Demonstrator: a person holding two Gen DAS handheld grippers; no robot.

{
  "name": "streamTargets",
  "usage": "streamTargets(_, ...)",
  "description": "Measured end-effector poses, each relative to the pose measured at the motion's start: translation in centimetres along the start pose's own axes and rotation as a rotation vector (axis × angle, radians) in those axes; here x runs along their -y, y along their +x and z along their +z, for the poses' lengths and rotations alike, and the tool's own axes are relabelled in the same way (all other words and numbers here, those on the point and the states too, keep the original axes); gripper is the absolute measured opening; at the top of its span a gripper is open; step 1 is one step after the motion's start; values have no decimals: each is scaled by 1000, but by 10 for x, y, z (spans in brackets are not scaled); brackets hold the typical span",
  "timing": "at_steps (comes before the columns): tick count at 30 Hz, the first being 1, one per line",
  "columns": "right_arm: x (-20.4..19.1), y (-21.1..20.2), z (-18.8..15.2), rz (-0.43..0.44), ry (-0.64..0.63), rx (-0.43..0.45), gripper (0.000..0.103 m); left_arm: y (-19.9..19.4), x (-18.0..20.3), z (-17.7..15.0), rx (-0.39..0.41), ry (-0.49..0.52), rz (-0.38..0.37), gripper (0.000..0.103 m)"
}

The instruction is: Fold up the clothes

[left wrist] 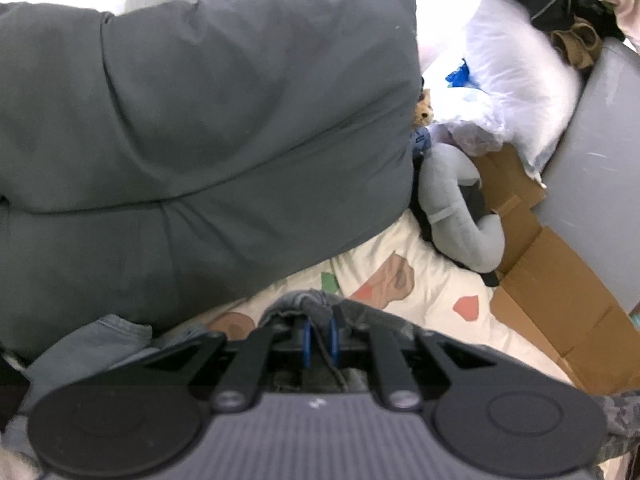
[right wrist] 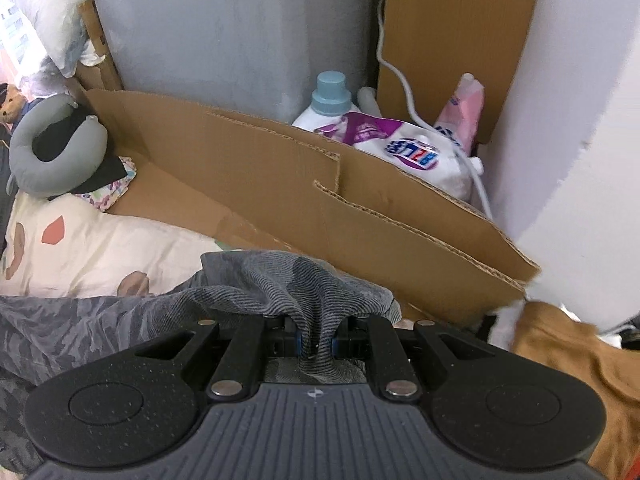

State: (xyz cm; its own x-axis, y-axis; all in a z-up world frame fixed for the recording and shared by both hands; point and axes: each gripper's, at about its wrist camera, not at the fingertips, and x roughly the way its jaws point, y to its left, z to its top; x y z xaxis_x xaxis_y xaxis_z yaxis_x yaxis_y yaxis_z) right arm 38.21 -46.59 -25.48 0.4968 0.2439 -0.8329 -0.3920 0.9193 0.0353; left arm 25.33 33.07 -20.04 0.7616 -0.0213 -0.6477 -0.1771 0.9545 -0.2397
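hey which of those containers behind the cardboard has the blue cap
The white detergent bottle on the left, topped by a stepped pale-blue cap. The pink bottle to its right has none.

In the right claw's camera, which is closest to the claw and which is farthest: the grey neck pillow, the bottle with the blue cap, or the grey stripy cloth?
1. Grey stripy cloth: pinched in the right claw.
2. Grey neck pillow: far off to the left, on the bed.
3. Bottle with the blue cap: straight ahead, behind the cardboard.

The pillow and bottle look nearly equal; I can't rank them surely.
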Motion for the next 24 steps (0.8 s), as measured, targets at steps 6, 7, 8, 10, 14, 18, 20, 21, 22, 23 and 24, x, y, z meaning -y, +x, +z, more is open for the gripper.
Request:
streamTargets(6,17,-39,-25,12,40,-32,11,-46,-11,5,9,1,-7,10)
streamTargets(7,19,-45,-29,16,43,-42,11,-55,-13,6,9,6,-4,10)
streamTargets(8,20,-51,-33,21,45,-51,11,-63,-15,7,10,10,0,10)
streamTargets(10,22,-62,-41,33,50,-71,11,-79,-19,10,11,16,12,10)
streamTargets(14,22,-68,-53,69,50,-136,11,-103,-34,15,15,23,60,10)
streamTargets(18,21,-37,-69,106,76,-229,12,-100,-52,10,-15,21,123,10)
streamTargets(20,18,-11,-80,119,82,-270,12,-89,-58,4,-37,18,140,10)
streamTargets(21,15,2,-85,122,79,-287,12,-83,-61,1,-47,17,146,10)
streamTargets(22,13,14,-90,122,72,-300,12,-76,-63,-3,-57,16,151,10)
streamTargets(23,10,29,-96,119,60,-316,12,-68,-64,-5,-67,14,156,10)
streamTargets(24,7,42,-101,113,53,-329,12,-60,-66,-8,-74,14,161,10)
